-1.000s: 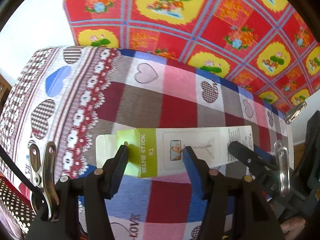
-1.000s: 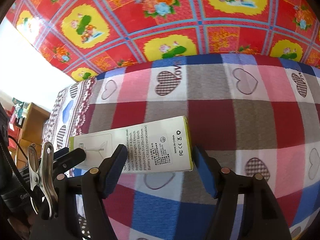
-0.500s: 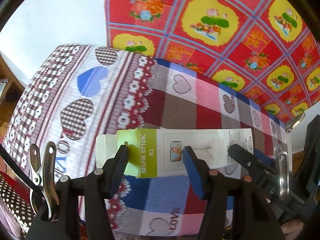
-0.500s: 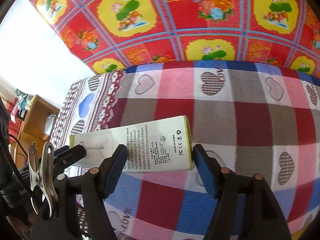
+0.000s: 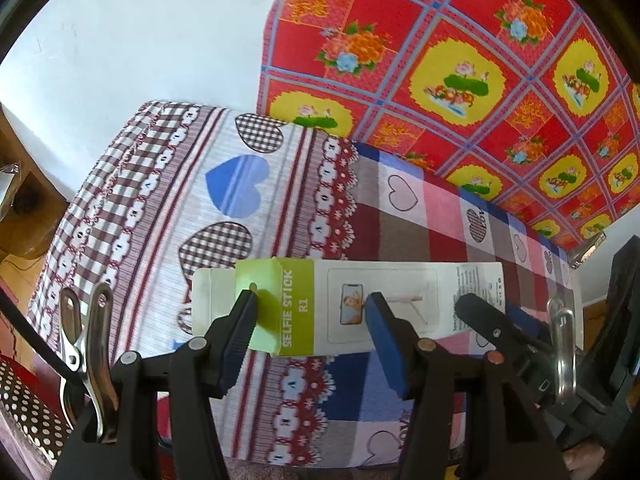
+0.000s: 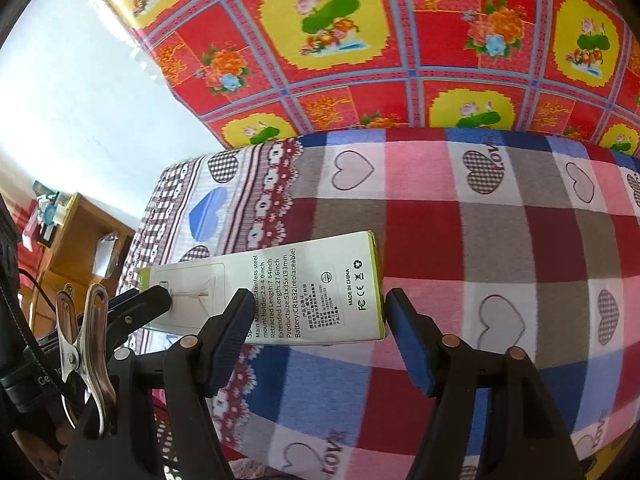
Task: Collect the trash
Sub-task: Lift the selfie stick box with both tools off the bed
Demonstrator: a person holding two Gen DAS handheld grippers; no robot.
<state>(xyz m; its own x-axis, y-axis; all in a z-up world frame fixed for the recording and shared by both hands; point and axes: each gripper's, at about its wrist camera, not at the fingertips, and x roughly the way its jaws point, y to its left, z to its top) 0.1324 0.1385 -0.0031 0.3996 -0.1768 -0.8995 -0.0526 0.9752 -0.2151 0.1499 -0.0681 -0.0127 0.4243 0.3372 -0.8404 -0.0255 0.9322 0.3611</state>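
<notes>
The bed (image 5: pixel 400 220), under its checked heart-print blanket (image 6: pixel 460 240), sits further right in both views than a second ago, and more of the pale wall (image 5: pixel 120 40) and a wooden shelf (image 6: pixel 76 232) now shows on the left. So both hands have carried their load sideways toward the left end of the bed, lifted off the blanket. That reads as the transport leg of collecting trash; no bin is in view yet, so where it ends cannot be told.

The red flowered cloth (image 6: pixel 360 40) hangs behind the far side of the bed.

The box (image 5: pixel 360 304), a long white and green selfie-stick carton, hangs level above the near edge, held at both ends. It has not shifted between the claws in that second.

The left gripper (image 5: pixel 310 312) is about half open, clamped across the green left end of the box. The right gripper (image 6: pixel 316 312) is somewhat wider, closed across the printed right end.
</notes>
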